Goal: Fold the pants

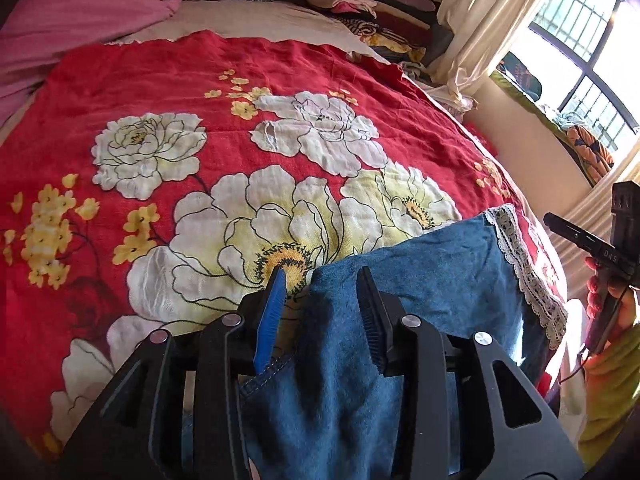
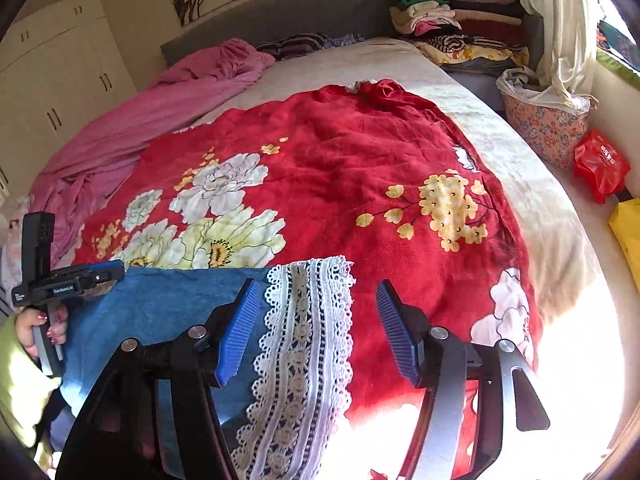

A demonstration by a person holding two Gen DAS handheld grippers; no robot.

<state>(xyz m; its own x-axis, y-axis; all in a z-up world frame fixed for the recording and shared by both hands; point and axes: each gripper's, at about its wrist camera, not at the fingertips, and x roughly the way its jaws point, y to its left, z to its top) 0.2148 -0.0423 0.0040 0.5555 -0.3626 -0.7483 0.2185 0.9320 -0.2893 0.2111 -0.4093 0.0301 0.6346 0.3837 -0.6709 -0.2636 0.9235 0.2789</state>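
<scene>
Lying at the bed's (image 2: 400, 60) near edge on one red floral blanket (image 2: 360, 168), one pair of blue pants (image 1: 400, 280) was seen. Both the left gripper (image 1: 322, 280) and right gripper (image 2: 316, 304) were held with jaws spread, straddling cloth; open blanket was left beyond.

Sunlit barred window (image 1: 580, 52), cream curtain (image 1: 480, 20), white wardrobe (image 2: 52, 80) (dark handles)

The pants (image 1: 420, 280) run off the bottom edge in both views — waistband unseen. Glare washes out the bed's near corner (image 2: 540, 412) — nothing readable there.
</scene>
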